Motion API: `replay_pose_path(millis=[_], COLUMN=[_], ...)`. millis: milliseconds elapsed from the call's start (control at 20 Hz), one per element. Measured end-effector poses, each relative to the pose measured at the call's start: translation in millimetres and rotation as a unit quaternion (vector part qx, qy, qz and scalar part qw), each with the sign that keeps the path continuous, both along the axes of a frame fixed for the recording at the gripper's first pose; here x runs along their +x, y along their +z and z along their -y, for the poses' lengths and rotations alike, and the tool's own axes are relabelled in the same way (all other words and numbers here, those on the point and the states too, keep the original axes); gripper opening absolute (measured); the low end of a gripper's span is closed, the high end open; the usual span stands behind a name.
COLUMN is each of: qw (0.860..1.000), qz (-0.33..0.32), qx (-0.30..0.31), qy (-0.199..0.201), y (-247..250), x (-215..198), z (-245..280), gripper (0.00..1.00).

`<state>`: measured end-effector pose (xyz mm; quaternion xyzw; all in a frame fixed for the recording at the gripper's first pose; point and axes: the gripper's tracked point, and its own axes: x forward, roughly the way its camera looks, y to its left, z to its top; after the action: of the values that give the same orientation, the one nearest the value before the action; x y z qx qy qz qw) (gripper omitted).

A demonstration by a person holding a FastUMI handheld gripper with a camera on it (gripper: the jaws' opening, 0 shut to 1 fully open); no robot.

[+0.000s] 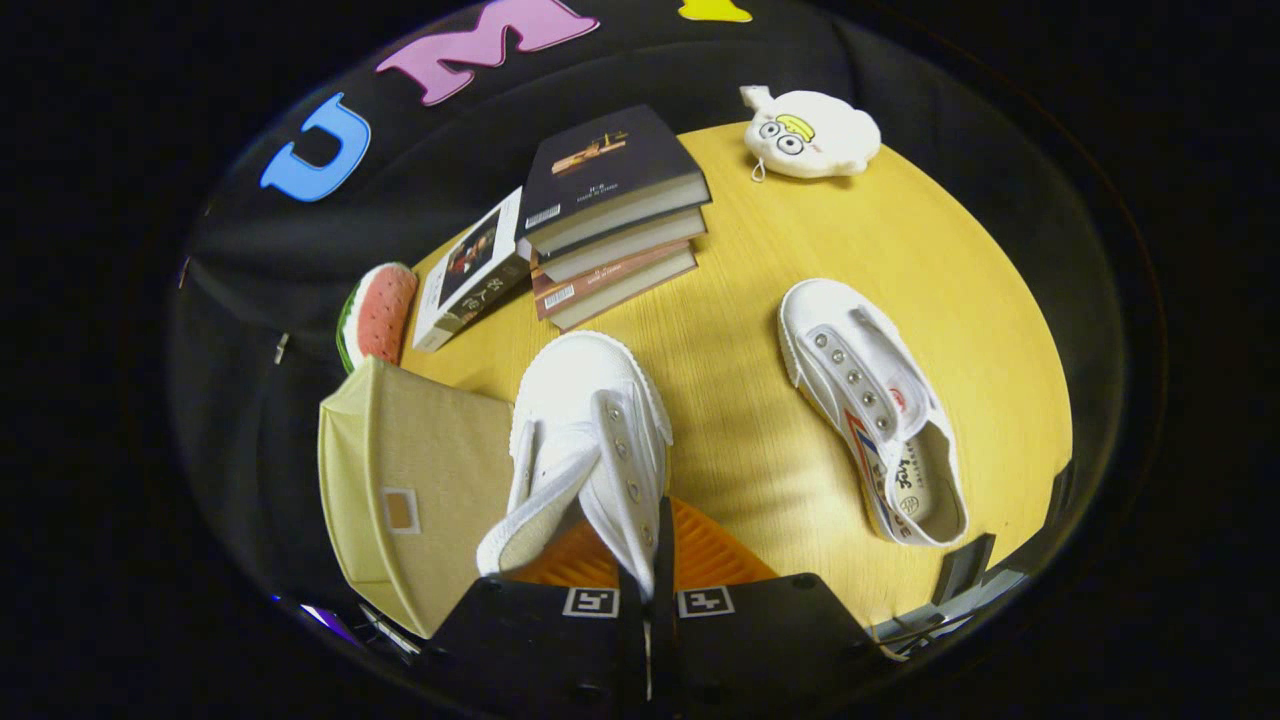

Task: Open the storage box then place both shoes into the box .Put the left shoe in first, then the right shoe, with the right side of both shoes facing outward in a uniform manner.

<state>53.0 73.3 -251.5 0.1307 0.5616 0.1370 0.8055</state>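
My gripper (645, 560) is shut on a white canvas shoe (590, 420), pinching the eyelet side of its upper near the opening. The shoe hangs toe-forward above the wooden table (740, 440), just right of the beige fabric storage box (410, 480). The box's lid side faces up and carries a small label window. A second white shoe (870, 410) lies on the table to the right of my fingers, toe pointing away, its insole showing at the near end.
A stack of books (610, 220) sits beyond the held shoe, with another book (470, 270) leaning at its left. A watermelon-slice toy (378, 312) lies behind the box. A white plush toy (810, 132) rests at the table's far edge.
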Motion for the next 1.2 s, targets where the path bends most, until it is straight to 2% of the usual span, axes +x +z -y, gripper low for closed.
replay_pose_path(millis=[250,550,750,950,1200], qw=[0.998,0.994,0.993,0.995,0.996], qz=[0.024,0.019,0.005,0.002,-0.016], qx=[0.039,0.100,0.113,0.101,0.083], qy=[-0.052,-0.040,-0.026,-0.007,0.016], y=[73,116,112,90,63], x=[-10,-40,-59,-69,-85], z=[-39,-135,-188,-232,-266], gripper=[0.07,0.07,0.06,0.06,0.06])
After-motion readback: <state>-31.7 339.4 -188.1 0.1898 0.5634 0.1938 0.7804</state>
